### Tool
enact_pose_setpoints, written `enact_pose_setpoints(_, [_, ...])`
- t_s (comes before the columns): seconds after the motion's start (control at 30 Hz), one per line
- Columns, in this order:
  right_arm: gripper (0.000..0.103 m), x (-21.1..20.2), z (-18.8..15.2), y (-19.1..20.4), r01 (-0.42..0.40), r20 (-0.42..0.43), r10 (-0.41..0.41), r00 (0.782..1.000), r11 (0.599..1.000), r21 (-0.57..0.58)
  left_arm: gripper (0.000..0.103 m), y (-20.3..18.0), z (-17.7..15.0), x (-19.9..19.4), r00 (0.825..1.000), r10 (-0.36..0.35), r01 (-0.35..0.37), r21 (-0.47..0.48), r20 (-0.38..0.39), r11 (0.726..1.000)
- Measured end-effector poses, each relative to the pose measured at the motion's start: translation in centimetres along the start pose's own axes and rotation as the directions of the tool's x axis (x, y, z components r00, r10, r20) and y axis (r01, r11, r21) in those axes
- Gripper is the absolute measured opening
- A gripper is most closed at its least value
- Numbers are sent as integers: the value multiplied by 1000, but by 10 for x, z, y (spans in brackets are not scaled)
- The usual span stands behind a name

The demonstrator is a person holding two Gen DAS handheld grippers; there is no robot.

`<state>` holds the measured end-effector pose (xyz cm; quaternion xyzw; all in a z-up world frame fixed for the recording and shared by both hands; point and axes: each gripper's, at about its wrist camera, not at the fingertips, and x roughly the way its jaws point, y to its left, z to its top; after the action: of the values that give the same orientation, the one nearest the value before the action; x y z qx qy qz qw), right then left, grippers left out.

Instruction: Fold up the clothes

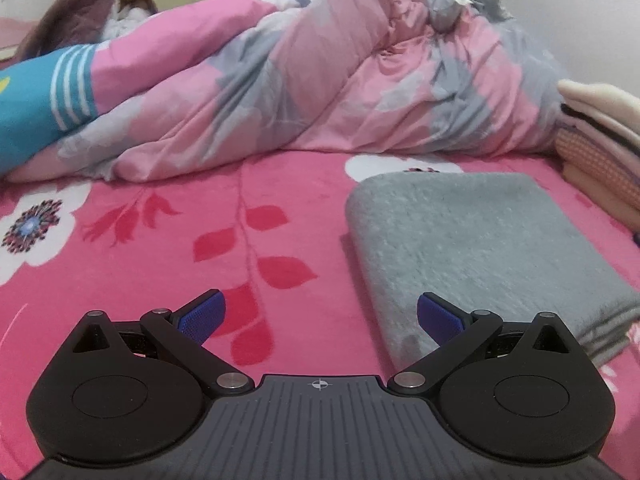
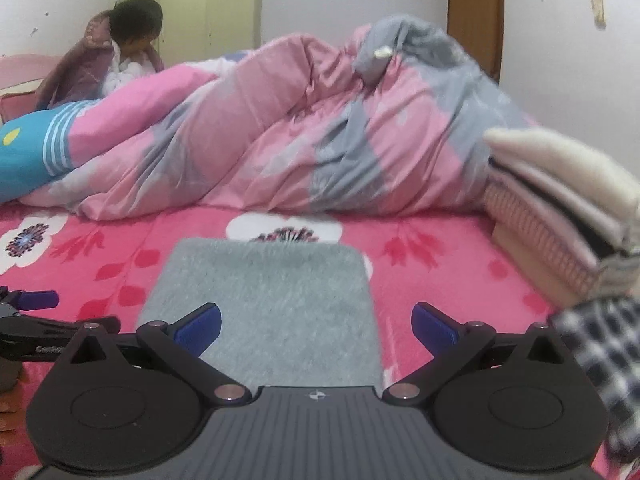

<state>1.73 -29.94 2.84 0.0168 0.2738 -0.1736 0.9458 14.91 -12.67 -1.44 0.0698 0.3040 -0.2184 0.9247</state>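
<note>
Blue pads on my left gripper (image 1: 318,316) are standing wide apart, gripping nothing, hovering over the pink flowered bedspread (image 1: 160,248) with the folded grey towel (image 1: 480,248) just to its right. My right gripper (image 2: 316,326) is gaping equally wide and empty — the same towel (image 2: 264,304) is lying flat between its fingers. Beyond, a pink-and-grey quilt (image 2: 300,128) is bunching up, folded clothes (image 2: 560,208) are stacking at right, and a person (image 2: 128,48) is sitting far back.
</note>
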Motion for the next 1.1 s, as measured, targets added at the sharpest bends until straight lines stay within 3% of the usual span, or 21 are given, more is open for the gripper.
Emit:
enact_pose_setpoints(0.2, [100,14,6,-7,-61,91,63,994,998,-17,103,-29,-16,1,998,-11,5,93,69,996])
enact_pose_setpoints(0.27, [81,26,8,-8,-70,104,72,992,997,-29,103,-33,-20,2,995,-5,-5,103,95,995])
enact_pose_setpoints(0.37, [62,55,-6,-9,-65,57,68,996,996,-56,100,-28,-22,6,996,-28,24,59,83,998])
enact_pose_setpoints(0.43, [55,81,-26,-12,-64,-43,61,997,996,-64,100,-24,-23,9,997,-47,45,34,66,998])
enact_pose_setpoints(0.53, [51,98,-39,-18,-104,-116,100,988,994,-31,100,-23,-25,10,997,-52,51,20,63,999])
enact_pose_setpoints(0.57, [33,96,-28,-20,-112,-115,110,987,994,-15,100,-23,-25,11,997,-52,51,20,64,998])
enact_pose_setpoints(0.6, [27,94,-17,-22,-121,-113,120,986,993,2,100,-23,-25,11,997,-52,51,25,65,998])
enact_pose_setpoints(0.77, [28,111,34,-13,-110,-37,109,993,993,-30,100,-20,-26,14,997,-65,65,-11,49,998])
enact_pose_setpoints(0.87, [27,155,33,-12,-81,-116,77,990,996,-29,100,-19,-27,15,997,-67,68,-25,42,997])
enact_pose_setpoints(1.03, [29,180,38,-23,-86,-238,82,968,996,-4,100,-16,-27,18,997,-81,82,-52,19,995])
enact_pose_setpoints(1.1, [29,171,51,-23,-96,-196,91,976,995,-13,100,-14,-27,19,996,-88,88,-64,11,994])
